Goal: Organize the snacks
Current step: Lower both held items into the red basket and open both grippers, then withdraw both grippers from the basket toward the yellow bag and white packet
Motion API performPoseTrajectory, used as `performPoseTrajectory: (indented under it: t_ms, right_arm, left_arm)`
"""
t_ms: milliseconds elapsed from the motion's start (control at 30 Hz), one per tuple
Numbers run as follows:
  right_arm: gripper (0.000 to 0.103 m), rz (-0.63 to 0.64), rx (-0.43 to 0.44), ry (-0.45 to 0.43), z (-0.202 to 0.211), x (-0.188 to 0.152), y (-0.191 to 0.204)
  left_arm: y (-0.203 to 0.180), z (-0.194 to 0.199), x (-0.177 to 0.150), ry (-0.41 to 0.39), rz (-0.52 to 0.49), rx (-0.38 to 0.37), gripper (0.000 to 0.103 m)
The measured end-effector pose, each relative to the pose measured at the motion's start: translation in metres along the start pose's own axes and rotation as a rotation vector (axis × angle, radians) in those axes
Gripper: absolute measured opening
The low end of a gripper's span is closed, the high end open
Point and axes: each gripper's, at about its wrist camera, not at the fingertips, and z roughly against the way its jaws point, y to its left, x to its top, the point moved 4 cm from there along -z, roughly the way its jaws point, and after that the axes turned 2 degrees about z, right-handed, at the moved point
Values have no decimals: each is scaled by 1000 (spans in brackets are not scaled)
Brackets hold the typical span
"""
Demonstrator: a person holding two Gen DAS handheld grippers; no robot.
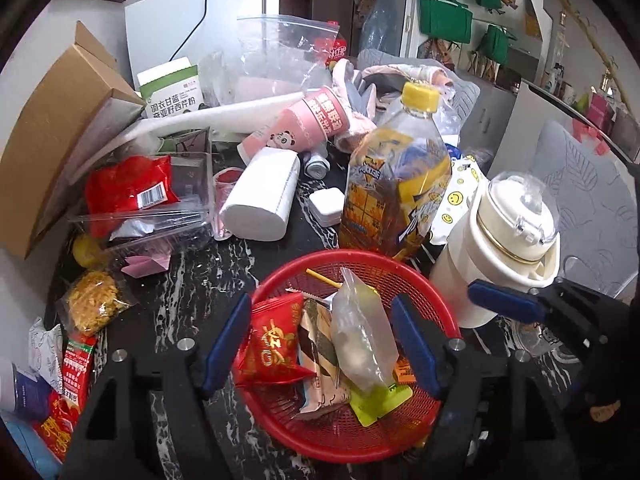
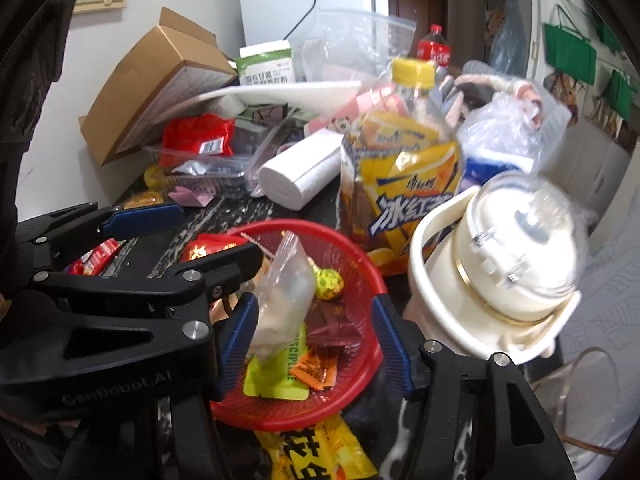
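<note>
A red mesh basket (image 1: 436,292) (image 2: 360,264) sits on the dark marble table and holds several snack packets: a red packet (image 1: 272,348), a clear pouch (image 1: 360,332) (image 2: 284,292), brown wrappers and a green-yellow packet (image 2: 272,376). My left gripper (image 1: 320,344) is open above the basket, its fingers either side of the packets. My right gripper (image 2: 316,340) is open over the basket too, with the clear pouch standing between its fingers. The left gripper's body (image 2: 120,288) shows at the left of the right wrist view.
An iced tea bottle (image 1: 396,176) (image 2: 400,168) stands behind the basket and a cream flask (image 1: 500,240) (image 2: 500,264) to its right. Loose snacks (image 1: 92,304) lie at the left. A yellow packet (image 2: 316,452) lies before the basket. A tissue roll (image 1: 260,196) and clutter fill the back.
</note>
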Motion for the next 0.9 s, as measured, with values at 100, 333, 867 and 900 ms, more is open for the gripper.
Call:
performPoseTrajectory:
  t_ms: [100, 333, 867, 900]
  right_arm:
    - [59, -4, 5, -20, 10, 3, 0]
    - [60, -19, -5, -58, 36, 2, 1]
    - [73, 6, -110, -139, 127, -27, 13]
    - [74, 7, -114, -141, 132, -31, 15]
  left_arm:
    - [2, 12, 2, -27, 7, -3, 72]
    - [-2, 48, -5, -87, 3, -3, 72]
    - [-29, 133, -40, -169, -8, -99, 72]
    - [-30, 137, -43, -172, -18, -97, 72]
